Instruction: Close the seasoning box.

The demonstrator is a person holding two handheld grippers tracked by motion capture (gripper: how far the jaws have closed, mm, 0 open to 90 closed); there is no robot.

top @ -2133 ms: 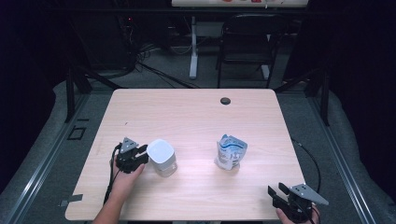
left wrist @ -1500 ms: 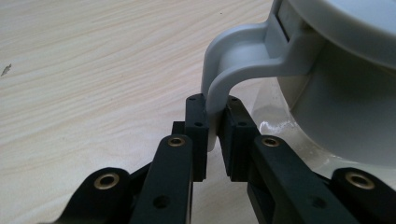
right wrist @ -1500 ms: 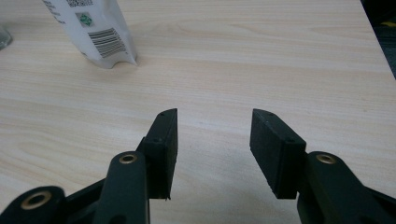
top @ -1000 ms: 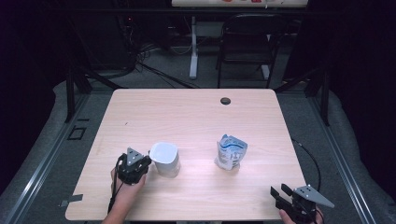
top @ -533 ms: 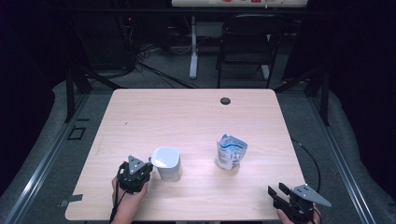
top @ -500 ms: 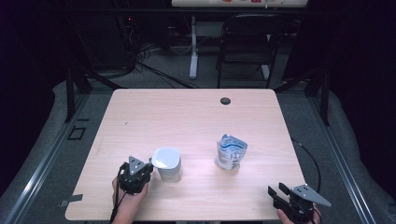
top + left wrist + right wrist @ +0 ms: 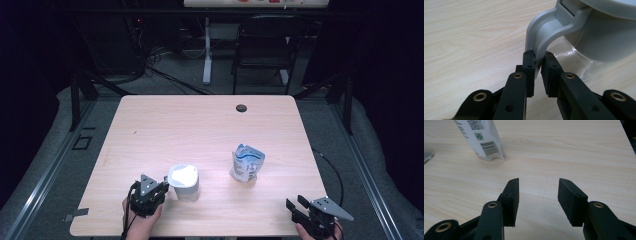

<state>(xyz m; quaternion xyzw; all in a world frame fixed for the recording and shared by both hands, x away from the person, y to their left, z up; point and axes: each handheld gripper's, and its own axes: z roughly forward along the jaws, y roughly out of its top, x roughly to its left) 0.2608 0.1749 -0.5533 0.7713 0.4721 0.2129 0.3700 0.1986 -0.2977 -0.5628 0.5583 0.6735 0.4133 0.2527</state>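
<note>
Pale wooden counter (image 7: 200, 125) carries our grey plastic handled jug (image 7: 184, 181) near its front-left. Left tongs (image 7: 538, 65) have just eased slightly but seemingly pinch its handle (image 7: 541, 37); we should tighten before lifting. Right tongs (image 7: 537, 195) rest spread, empty.

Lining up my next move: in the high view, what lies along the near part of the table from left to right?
Left hand-held gripper → white mug → blue-and-white pouch → right hand-held gripper.
</note>
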